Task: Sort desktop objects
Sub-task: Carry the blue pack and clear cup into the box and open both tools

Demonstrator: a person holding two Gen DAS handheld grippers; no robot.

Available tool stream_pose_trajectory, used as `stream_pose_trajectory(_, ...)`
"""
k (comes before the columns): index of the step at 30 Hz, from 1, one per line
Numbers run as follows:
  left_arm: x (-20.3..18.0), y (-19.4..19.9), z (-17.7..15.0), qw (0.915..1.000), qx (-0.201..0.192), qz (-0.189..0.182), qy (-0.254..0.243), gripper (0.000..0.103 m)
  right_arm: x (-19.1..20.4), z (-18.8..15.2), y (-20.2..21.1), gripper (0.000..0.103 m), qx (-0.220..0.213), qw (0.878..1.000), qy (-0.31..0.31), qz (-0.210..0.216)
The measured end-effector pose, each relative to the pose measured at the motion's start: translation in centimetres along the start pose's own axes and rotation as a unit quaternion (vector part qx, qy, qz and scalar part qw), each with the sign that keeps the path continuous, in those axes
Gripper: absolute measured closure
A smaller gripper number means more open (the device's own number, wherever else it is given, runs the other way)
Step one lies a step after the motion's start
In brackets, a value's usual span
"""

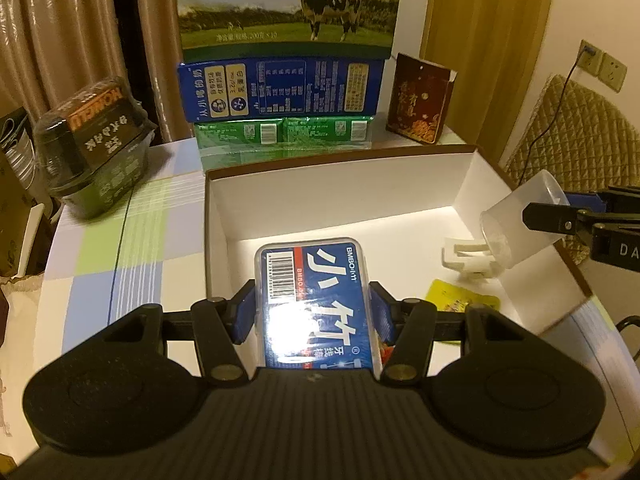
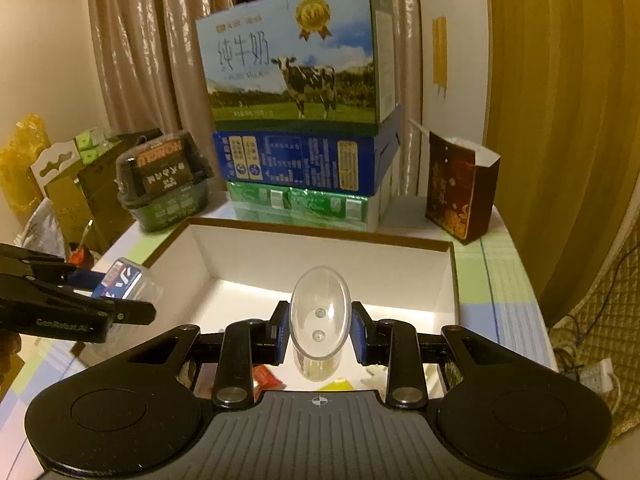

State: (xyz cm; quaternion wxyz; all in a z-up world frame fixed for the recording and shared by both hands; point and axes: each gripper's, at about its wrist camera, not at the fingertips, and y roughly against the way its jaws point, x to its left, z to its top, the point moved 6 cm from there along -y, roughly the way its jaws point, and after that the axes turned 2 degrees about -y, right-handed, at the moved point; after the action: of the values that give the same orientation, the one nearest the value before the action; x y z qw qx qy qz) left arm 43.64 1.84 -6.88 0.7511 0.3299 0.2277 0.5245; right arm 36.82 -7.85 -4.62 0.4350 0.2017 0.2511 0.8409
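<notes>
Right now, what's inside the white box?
The white box holds a white clip-like piece, a yellow packet and a red wrapper; the held floss case covers more.

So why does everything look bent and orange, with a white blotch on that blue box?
Left wrist view: fisheye lens bows the white tray's rim; lamp glare washes out the floss box label. Right wrist view: same warm cast, dark rounded corners, bright strip on the tray floor behind the clear cup.
</notes>
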Motion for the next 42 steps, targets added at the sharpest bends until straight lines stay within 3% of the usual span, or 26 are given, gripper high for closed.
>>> stream_pose_trajectory(10, 0.2, -5.3, 2.5, 0.9996, 0.027, 0.003, -0.004, 0.05, -1.5, 1.6, -5.2, 0.075, 0.026, 1.0, 0.007, 0.002)
stream_pose_trajectory(20, 1.2, -10.1, 3.3, 0.9982, 0.059, 0.011, -0.003, 0.05, -2.9, 1.2, -9.4, 0.075, 0.056, 0.998, -0.002, -0.005)
stream_pose_trajectory(42, 1.0, -14.9, 3.7, 0.9958, 0.086, 0.031, -0.01, 0.05, -5.5, 0.5, -11.4, 0.075, 0.074, 0.997, -0.024, -0.025)
